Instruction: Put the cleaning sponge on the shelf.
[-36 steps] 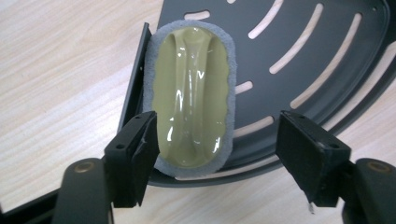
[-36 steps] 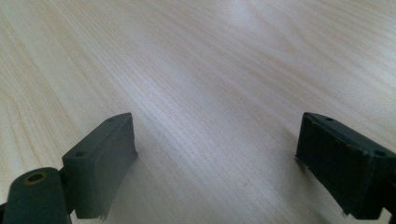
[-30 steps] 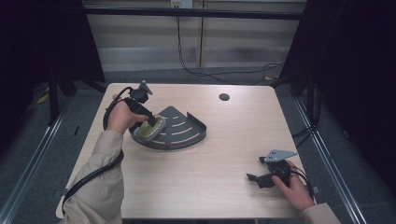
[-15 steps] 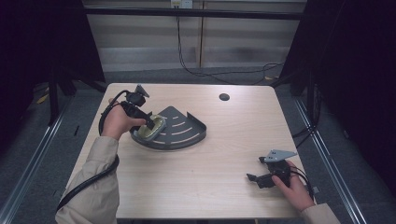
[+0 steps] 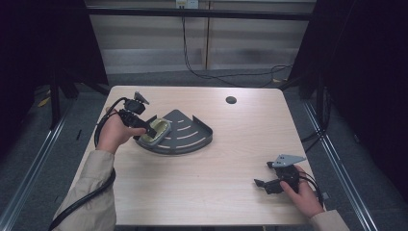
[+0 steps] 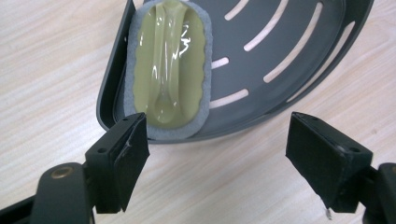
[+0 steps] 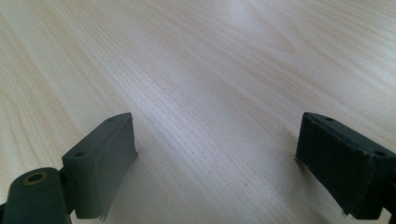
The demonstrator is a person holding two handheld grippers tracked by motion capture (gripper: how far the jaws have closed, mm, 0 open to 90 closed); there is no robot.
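One sponge [image 6: 168, 70], yellow with a grey rim and seemingly a clear wrap over it, lies in the left corner of the dark slotted tray [image 5: 190, 134] toward the counter's [image 5: 202, 192] left edge. Nothing else is in the tray. The left tool [image 6: 217, 154] hangs just short of the tray with jaws spread, having just been opening, nothing between them. A careless move could catch the tray rim and drag it. The right tool [image 7: 215, 163], near the right front corner, stands spread and empty.
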